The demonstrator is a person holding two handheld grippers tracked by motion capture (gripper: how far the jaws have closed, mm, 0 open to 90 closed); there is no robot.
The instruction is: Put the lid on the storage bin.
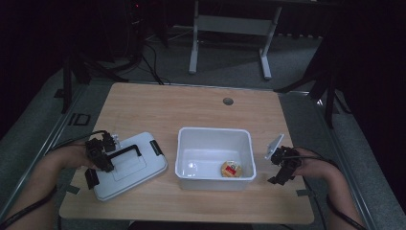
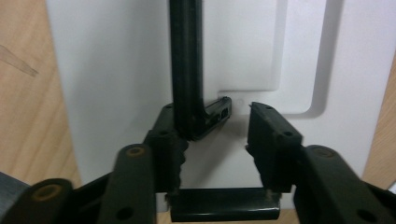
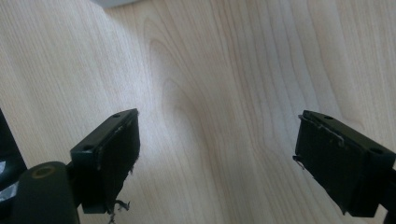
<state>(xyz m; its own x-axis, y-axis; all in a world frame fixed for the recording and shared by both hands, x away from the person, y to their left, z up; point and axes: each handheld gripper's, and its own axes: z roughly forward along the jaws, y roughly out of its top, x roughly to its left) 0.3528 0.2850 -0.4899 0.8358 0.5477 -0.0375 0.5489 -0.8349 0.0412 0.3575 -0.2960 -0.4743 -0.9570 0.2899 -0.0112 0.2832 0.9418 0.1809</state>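
Note:
A white lid (image 1: 139, 167) with a black handle (image 1: 127, 152) lies flat on the left of the wooden table (image 1: 191, 105). My left gripper (image 1: 98, 160) hovers over the lid's left part. In the left gripper view the lid (image 2: 116, 70) lies under the jaws. The handle (image 2: 187, 60) runs up from beside the left jaw, and its bent corner lies between the jaws of my left gripper (image 2: 212, 112), open with a gap to the right jaw. My right gripper (image 1: 282, 165) stands just right of a white bin (image 1: 213, 130). It hangs wide open (image 3: 219, 130) over bare wood.
A small round yellow and red object (image 1: 231, 168) lies in the bin's near right corner. A round cable hole (image 1: 228, 101) sits at the table's far middle. A desk frame (image 1: 230, 28) stands on the floor beyond the table.

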